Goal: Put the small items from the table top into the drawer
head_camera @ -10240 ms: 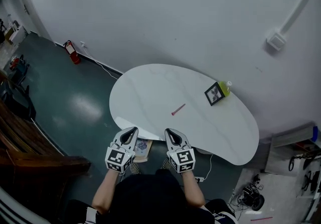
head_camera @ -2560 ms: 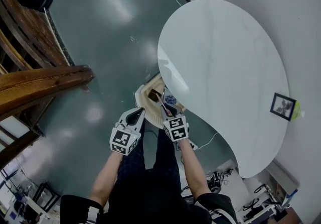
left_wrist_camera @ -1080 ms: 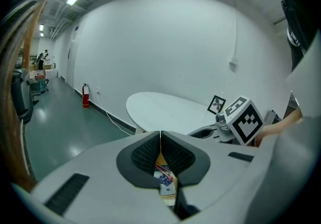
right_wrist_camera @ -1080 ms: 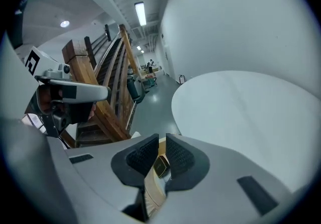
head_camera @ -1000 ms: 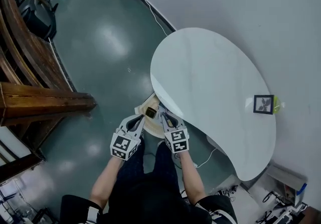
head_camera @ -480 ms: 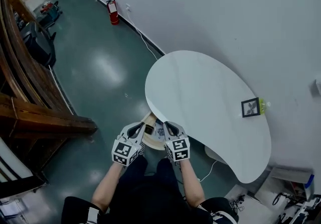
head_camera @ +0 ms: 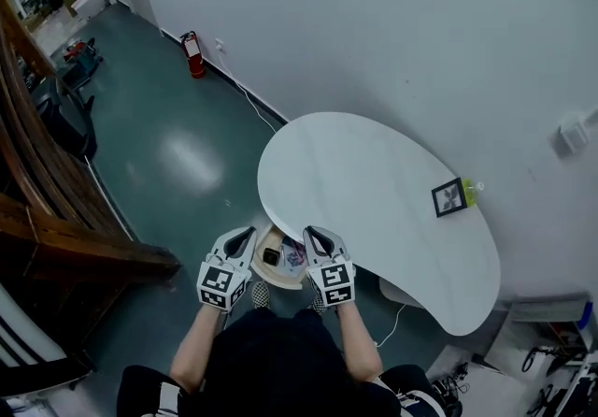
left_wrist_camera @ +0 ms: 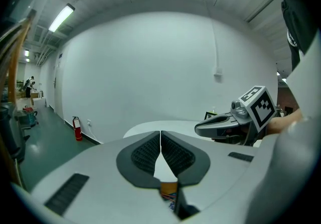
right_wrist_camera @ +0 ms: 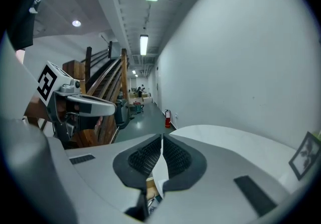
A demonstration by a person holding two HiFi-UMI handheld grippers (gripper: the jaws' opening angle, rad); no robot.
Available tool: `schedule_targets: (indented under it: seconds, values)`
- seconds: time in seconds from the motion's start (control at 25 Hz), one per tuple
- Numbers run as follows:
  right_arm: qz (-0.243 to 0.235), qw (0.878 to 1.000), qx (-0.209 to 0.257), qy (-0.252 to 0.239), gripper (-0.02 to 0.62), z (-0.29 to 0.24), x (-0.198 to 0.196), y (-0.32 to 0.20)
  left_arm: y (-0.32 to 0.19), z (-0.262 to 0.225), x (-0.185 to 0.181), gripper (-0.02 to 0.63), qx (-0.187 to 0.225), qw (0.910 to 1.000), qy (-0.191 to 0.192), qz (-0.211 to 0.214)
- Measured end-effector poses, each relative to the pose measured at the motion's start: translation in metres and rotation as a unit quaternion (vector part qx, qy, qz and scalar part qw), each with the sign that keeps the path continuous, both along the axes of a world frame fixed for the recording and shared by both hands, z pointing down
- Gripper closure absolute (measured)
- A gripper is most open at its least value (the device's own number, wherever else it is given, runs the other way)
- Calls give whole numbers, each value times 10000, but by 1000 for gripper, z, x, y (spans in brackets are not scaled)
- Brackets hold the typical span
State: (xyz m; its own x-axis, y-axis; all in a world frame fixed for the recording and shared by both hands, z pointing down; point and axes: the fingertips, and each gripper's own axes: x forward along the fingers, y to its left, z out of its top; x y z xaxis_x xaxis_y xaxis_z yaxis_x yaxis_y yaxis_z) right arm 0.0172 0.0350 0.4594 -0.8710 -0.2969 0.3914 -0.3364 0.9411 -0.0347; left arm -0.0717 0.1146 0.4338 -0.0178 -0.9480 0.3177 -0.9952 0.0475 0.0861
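The open drawer (head_camera: 274,277) sticks out under the near-left edge of the white kidney-shaped table (head_camera: 374,209). Small items lie in it, among them a dark box (head_camera: 272,256) and something colourful (head_camera: 295,261). My left gripper (head_camera: 245,233) hovers over the drawer's left rim, and my right gripper (head_camera: 310,232) over its right side at the table edge. Both are shut with nothing between the jaws, as the left gripper view (left_wrist_camera: 160,136) and the right gripper view (right_wrist_camera: 161,141) show. A strip of the drawer's contents (left_wrist_camera: 169,195) shows below the shut jaws.
A black picture frame (head_camera: 448,197) with a green object (head_camera: 468,189) behind it stands at the table's far right, near the wall. A red fire extinguisher (head_camera: 191,53) sits by the wall on the green floor. A wooden staircase (head_camera: 56,228) runs along the left.
The red pen that my right gripper held over the drawer is gone from its jaws. Both grippers have pulled back toward the person, and the head view has swung up toward the wall.
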Motion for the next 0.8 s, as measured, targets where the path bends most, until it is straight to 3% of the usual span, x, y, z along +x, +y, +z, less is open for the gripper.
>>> schedule_targets:
  seconds: [0.4, 0.8]
  values:
    - [387, 9962, 504, -589, 557, -56, 28, -22, -7, -53, -10, 583, 501, 9965, -668, 5]
    - [521, 9918, 762, -882, 558, -82, 29, -35, -13, -77, -17, 583, 756, 9941, -781, -32]
